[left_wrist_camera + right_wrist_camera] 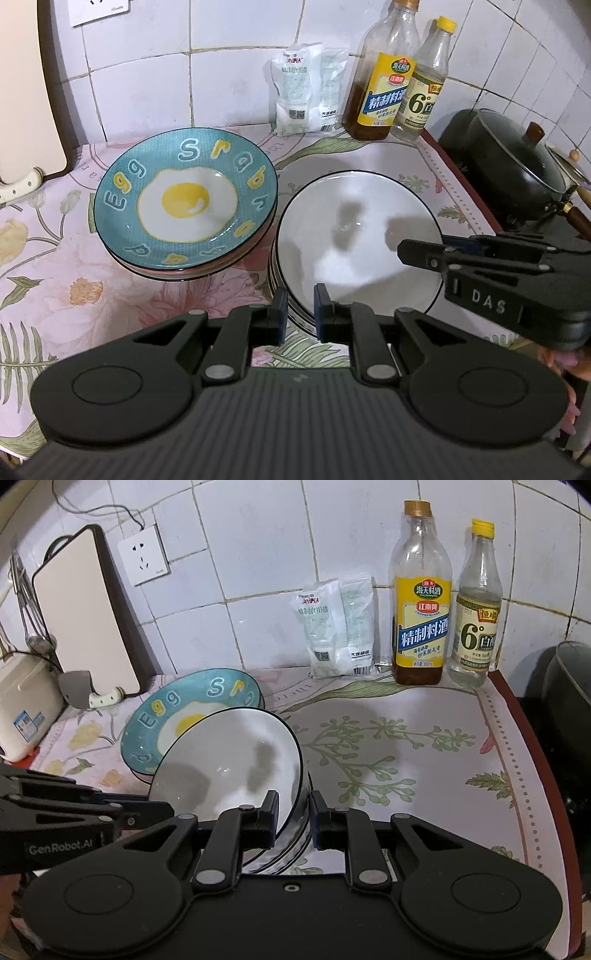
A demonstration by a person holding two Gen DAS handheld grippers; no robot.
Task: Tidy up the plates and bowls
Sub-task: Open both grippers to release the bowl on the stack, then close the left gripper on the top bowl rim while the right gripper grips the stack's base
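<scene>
A stack of white bowls [354, 236] with black rims is just right of the teal egg plate [184, 199], which tops a pile of plates on the flowered cloth. My left gripper [301, 314] is shut on the near rim of the bowl stack. My right gripper [406, 253] comes in from the right and is shut on the bowls' right rim. In the right wrist view the white bowls [229, 760] look tilted, with the right gripper [293, 816] clamped on their rim, the left gripper [166, 812] at their left edge and the egg plate [159, 720] behind them.
Two bottles [384, 88] and salt bags [306, 88] stand against the tiled wall. A dark lidded pot [517, 162] sits on the right, past the counter edge. A cutting board [85, 616] and a cream appliance [22, 709] stand at the left. Bare flowered cloth [406, 746] lies right of the bowls.
</scene>
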